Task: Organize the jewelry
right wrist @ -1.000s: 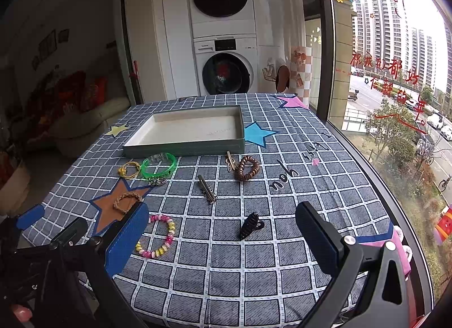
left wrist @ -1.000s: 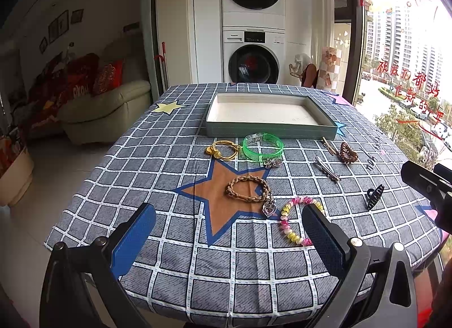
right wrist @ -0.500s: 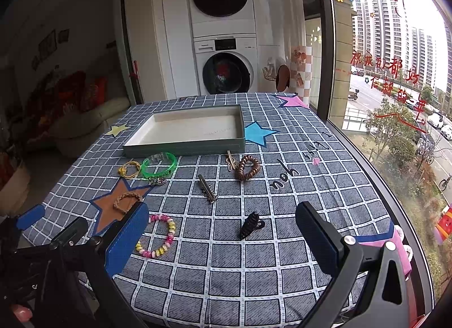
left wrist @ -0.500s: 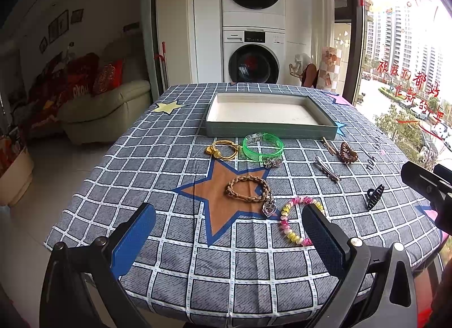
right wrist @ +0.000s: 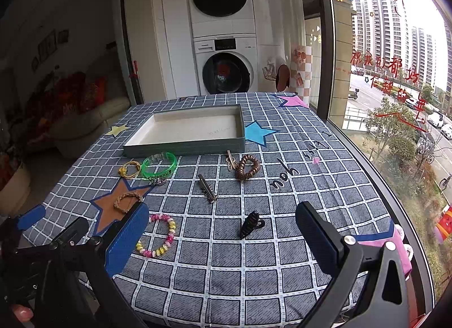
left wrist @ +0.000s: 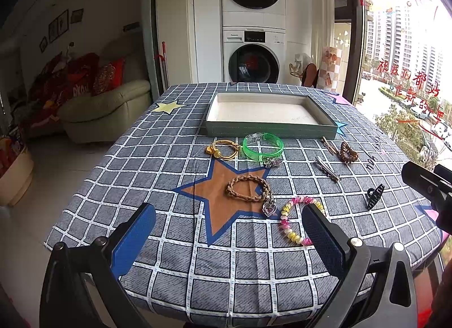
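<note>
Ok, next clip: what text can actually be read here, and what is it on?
"you": black script on the tablecloth.
Red Chinese characters on the window: too distorted to read reliably.
Brand label on the washing machine: too small to read.
Dark print on the green bracelet: too small to read.

Daylight floods in from the window [right wrist: 395, 79], overexposing its sky; the sofa [left wrist: 107, 107] side opposite sits dim; fisheye bending and dark vignetting mark the corners; shadows stay soft

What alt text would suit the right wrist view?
An open hand-held gripper hovers above a checked tablecloth scattered with bracelets, hair ties and clips, including a black claw clip. Behind them sits an empty tray.
</note>
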{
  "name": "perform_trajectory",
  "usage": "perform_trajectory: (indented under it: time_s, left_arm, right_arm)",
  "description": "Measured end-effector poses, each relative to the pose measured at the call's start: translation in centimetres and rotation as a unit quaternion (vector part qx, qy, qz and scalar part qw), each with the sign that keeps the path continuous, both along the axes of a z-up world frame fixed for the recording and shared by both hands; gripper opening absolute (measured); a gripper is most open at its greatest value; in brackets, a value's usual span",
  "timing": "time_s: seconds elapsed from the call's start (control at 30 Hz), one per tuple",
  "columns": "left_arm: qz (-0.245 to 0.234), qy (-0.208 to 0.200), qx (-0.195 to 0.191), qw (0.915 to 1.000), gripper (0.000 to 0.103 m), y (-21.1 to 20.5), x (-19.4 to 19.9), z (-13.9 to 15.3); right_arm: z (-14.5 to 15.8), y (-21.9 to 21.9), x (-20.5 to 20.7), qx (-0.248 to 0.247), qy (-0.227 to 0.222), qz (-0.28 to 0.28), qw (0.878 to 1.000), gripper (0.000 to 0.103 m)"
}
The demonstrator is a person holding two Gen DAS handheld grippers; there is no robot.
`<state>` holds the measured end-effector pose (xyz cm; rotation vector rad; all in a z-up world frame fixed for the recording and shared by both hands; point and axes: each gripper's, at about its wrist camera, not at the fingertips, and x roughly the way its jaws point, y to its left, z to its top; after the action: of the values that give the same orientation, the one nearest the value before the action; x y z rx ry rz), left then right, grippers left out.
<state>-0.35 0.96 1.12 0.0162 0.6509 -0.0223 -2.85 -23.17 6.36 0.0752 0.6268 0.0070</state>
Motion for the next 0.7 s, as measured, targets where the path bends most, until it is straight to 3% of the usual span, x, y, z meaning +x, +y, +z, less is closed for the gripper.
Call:
perform_trajectory:
  time_s: [0.7]
  left_arm:
    - [0.000,0.001,0.000,1.0000,0.103,0.00,-0.01,-0.06]
  right_arm:
    - [-0.11,0.04,-0.12,0.001,0.002,0.001,1.000,0.103]
